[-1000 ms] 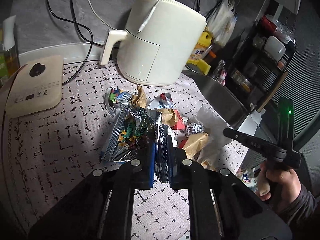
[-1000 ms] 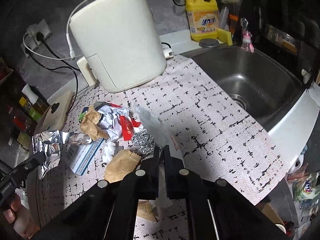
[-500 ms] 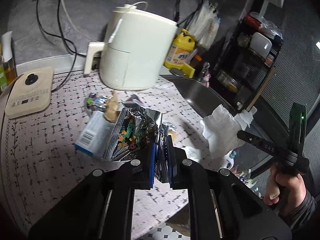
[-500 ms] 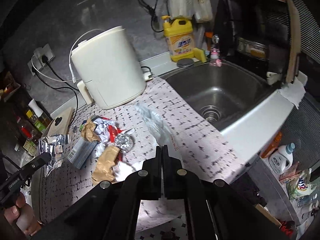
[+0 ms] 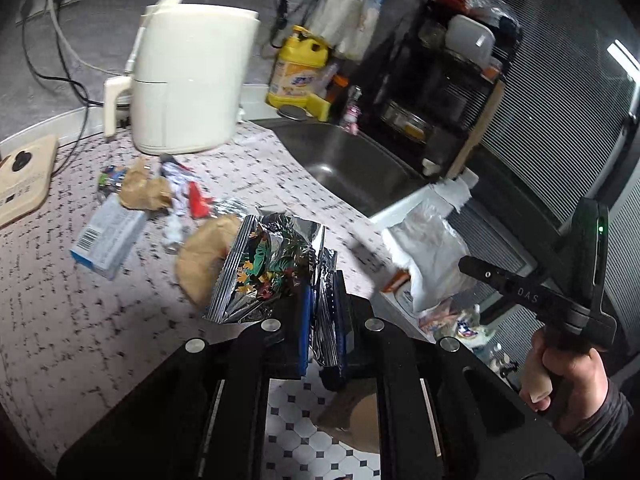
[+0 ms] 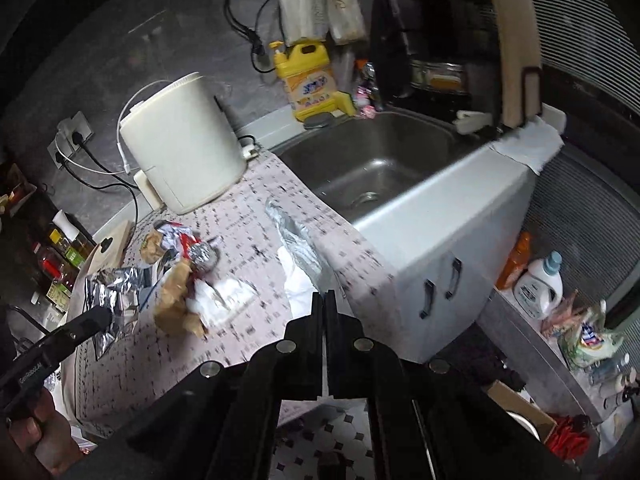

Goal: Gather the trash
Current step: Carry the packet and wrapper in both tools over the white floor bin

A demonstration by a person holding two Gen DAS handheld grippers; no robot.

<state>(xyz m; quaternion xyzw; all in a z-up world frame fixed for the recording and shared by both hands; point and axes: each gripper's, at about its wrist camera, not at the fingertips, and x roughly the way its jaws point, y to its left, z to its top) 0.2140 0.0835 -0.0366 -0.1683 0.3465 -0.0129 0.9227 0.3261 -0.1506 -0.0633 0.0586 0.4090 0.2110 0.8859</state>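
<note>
My left gripper (image 5: 322, 292) is shut on a crinkled foil snack wrapper (image 5: 272, 268) with a colourful print, held above the counter's front edge. My right gripper (image 6: 324, 298) is shut on a thin whitish plastic wrapper (image 6: 298, 256) that trails forward over the counter. The left wrist view shows the right gripper (image 5: 466, 264) in a person's hand (image 5: 560, 372), the plastic wrapper (image 5: 428, 252) hanging from its tip. On the patterned counter (image 5: 60, 300) lie brown paper (image 5: 204, 256), a blue and white box (image 5: 108, 240), a foil ball (image 6: 202, 254) and a red scrap (image 5: 198, 200).
A cream air fryer (image 5: 188, 80) stands at the back of the counter, with a steel sink (image 6: 372, 172) and a yellow detergent bottle (image 6: 308, 80) to its right. A dark dish rack (image 5: 436, 80) stands beyond the sink. Tiled floor (image 5: 304, 432) and a cardboard box (image 6: 520, 404) lie below.
Both grippers have drawn back from the trash pile to the counter's front edge, each carrying its wrapper. The floor now shows under them.
</note>
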